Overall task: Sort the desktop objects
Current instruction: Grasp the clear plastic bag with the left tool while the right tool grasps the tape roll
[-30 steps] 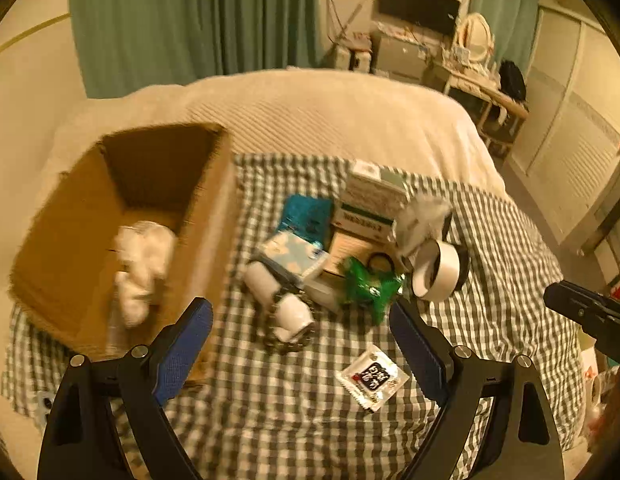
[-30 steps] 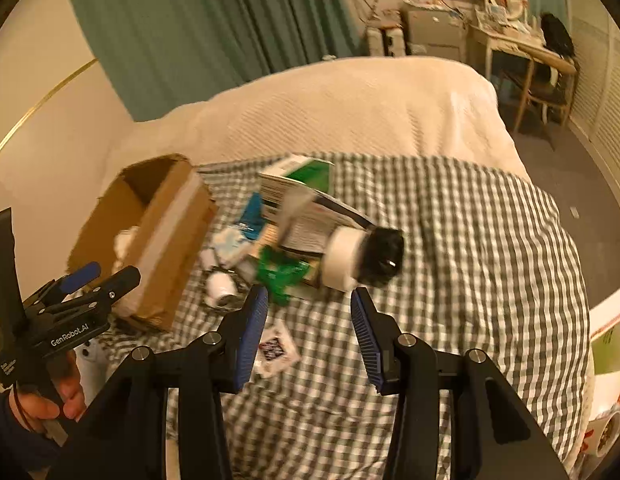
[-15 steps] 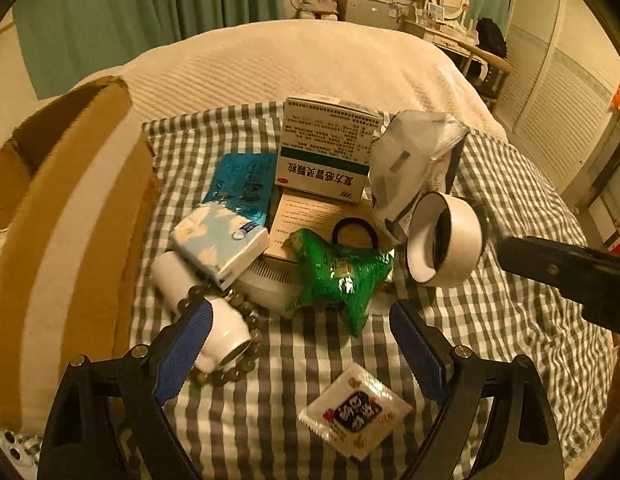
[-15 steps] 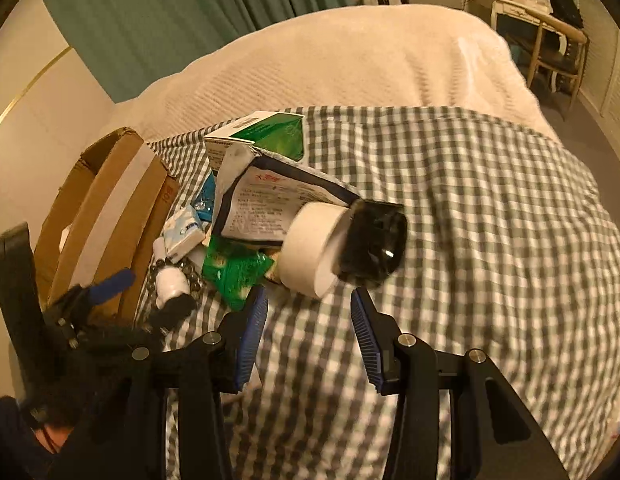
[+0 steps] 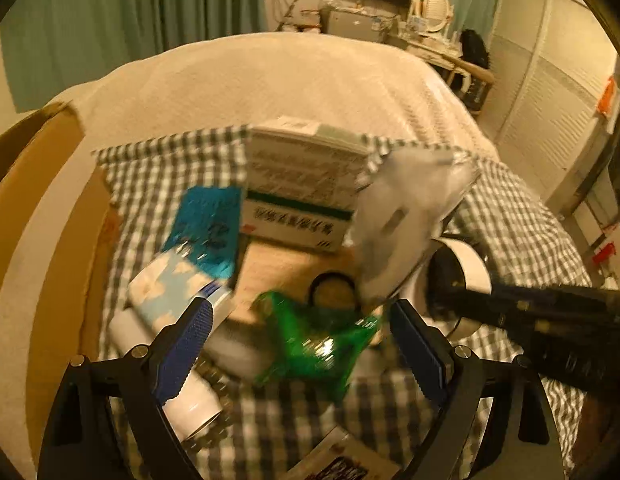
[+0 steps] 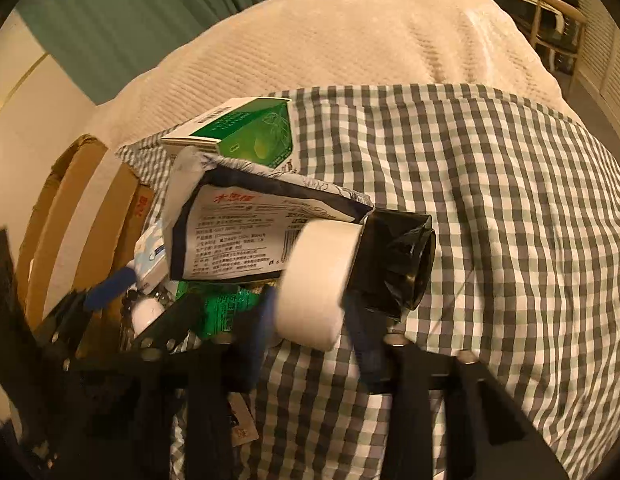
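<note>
The right gripper [image 6: 310,320], jaws spread, straddles the white tape roll [image 6: 313,284] at six o'clock but hasn't closed on it. The left gripper [image 5: 302,344] hangs wide open and empty over the green wrapper [image 5: 313,344]. This looks like the reach-to-grasp step. Next: close on the roll, then carry it to the cardboard box [image 5: 38,248] at nine o'clock.

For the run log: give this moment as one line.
left tongs: open over green packet | right tongs: open around white tape roll | cardboard box: left of pile
</note>
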Tool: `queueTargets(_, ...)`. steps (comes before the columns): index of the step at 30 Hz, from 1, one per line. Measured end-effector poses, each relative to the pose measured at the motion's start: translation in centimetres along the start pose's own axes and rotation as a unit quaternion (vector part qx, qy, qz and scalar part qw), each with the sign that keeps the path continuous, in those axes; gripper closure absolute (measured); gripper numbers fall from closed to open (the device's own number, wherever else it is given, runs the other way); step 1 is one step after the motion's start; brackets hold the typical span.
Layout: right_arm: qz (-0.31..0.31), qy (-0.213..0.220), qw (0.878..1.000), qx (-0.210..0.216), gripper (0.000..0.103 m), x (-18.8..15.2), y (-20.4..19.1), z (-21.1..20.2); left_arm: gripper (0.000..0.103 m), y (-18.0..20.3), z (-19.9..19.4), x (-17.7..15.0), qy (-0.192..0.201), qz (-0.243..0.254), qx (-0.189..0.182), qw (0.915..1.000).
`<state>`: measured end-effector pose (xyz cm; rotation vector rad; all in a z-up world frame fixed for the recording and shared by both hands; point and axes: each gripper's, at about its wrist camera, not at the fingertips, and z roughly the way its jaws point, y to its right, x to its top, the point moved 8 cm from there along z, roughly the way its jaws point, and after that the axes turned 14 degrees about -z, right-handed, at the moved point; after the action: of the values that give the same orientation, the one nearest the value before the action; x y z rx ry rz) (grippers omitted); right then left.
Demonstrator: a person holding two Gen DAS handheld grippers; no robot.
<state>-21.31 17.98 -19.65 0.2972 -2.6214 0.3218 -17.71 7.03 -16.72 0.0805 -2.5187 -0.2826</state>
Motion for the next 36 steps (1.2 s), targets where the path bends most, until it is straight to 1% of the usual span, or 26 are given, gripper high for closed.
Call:
queueTargets(2,-0.01,-0.002,1.0,-0.005,0.073,-0.6,0.3,-0.3,0.01,0.7,0.4,0.4,0.001,0.002,-0.009,1.0)
queueTargets(7,-0.011,0.001,1.0,-0.015,0.074,-1.8,1.7,-1.3,0.01,2.1,1.7,1.3,0.001,0.007,-0.032,0.9994)
queueTargets(8,-0.01,0.001,1.0,-0.017,0.074,-2.2,2.1,-1.5,0.014,2.4,1.9,1.6,-0.001,0.005,-0.046,0.9989)
queueTargets(9,-0.01,0.0,1.0,-0.018,0.074,-2.5,2.4,-1.7,0.026,2.7,2.0,1.7,-0.002,0.003,-0.051,0.9987)
queueTargets(10,-0.009,-0.002,1.0,-0.018,0.074,-2.6,2.6,-1.8,0.037,2.8,2.3,1.7,-0.008,0.004,-0.05,0.9987)
queueTargets(11,-0.009,-0.002,1.0,-0.02,0.074,-2.8,2.8,-2.1,0.059,2.9,2.7,1.6,-0.018,0.009,-0.048,0.9987)
queueTargets(12,-0.009,-0.002,1.0,-0.022,0.074,-3.0,3.1,-2.3,0.072,3.1,3.0,1.4,-0.028,0.013,-0.045,0.9985)
queueTargets(13,-0.01,-0.004,1.0,-0.025,0.074,-3.2,3.3,-2.6,0.072,3.1,3.1,1.3,-0.034,0.014,-0.045,0.9983)
queueTargets(14,-0.01,-0.004,1.0,-0.026,0.074,-3.4,3.6,-2.9,0.075,3.0,2.8,1.1,-0.032,0.011,-0.049,0.9983)
queueTargets(15,-0.008,-0.004,1.0,-0.027,0.074,-3.6,3.8,-3.1,0.08,3.1,2.5,1.0,-0.032,0.01,-0.054,0.998)
queueTargets(16,-0.007,-0.005,1.0,-0.026,0.074,-3.8,3.9,-3.3,0.082,3.2,2.2,0.8,-0.034,0.012,-0.06,0.9976)
queueTargets(18,-0.005,-0.005,1.0,-0.025,0.074,-3.9,3.8,-3.6,0.085,3.4,1.5,0.6,-0.03,0.021,-0.058,0.9976)
queueTargets(22,-0.012,-0.007,1.0,-0.024,0.074,-4.2,2.9,-4.3,0.087,4.0,-0.6,0.2,-0.021,0.036,-0.062,0.9972)
queueTargets(25,-0.02,-0.002,1.0,-0.023,0.074,-4.3,2.2,-5.4,0.09,4.0,-2.4,0.0,-0.018,0.032,-0.065,0.9972)
queueTargets(28,-0.026,0.008,0.999,-0.024,0.074,-4.2,1.3,-6.7,0.09,3.8,-3.9,-0.2,-0.013,0.029,-0.065,0.9974)
queueTargets(32,-0.038,0.015,0.999,-0.03,0.074,-4.4,0.0,-8.7,0.09,3.0,-6.1,-0.5,-0.011,0.019,-0.063,0.9978)
queueTargets(36,-0.048,0.024,0.998,-0.036,0.076,-4.5,-1.4,-11.0,0.09,1.9,-9.3,-0.9,-0.002,0.001,-0.066,0.9978)
